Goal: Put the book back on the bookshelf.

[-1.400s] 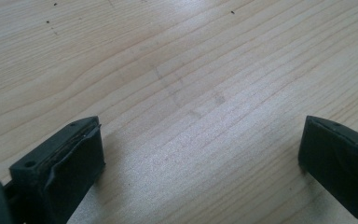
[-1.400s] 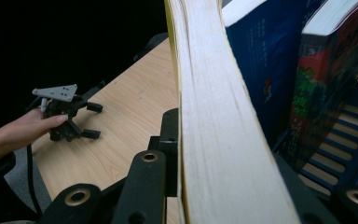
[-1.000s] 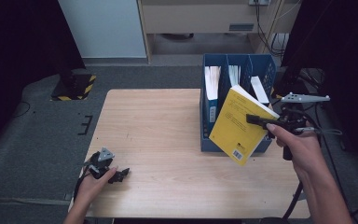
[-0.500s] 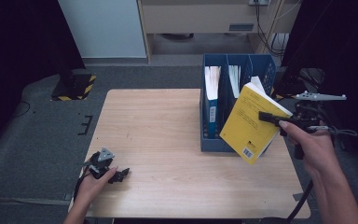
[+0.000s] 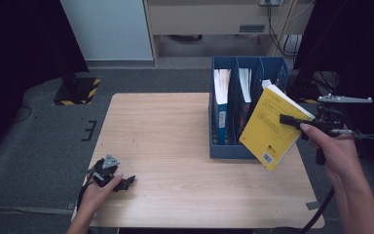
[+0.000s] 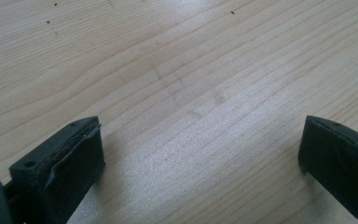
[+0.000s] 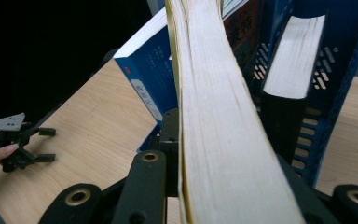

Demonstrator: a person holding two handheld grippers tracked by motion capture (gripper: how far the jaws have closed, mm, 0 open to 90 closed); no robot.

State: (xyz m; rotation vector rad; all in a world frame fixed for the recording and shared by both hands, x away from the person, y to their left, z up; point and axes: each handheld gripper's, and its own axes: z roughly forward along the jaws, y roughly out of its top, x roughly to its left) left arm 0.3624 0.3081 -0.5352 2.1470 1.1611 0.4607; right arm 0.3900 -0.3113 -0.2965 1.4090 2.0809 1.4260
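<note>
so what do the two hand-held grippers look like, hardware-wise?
Both are black. The left tongs carry a small grey three-cornered plate on top; their black jaws are blocky with flat pads. The right tongs have a longer grey plate and a black cable trailing down. Forearms are bare, no sleeves.

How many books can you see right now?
3. A yellow book is clamped in the right gripper; a blue book and a dark book stand in the blue file rack. More may be hidden.
</note>
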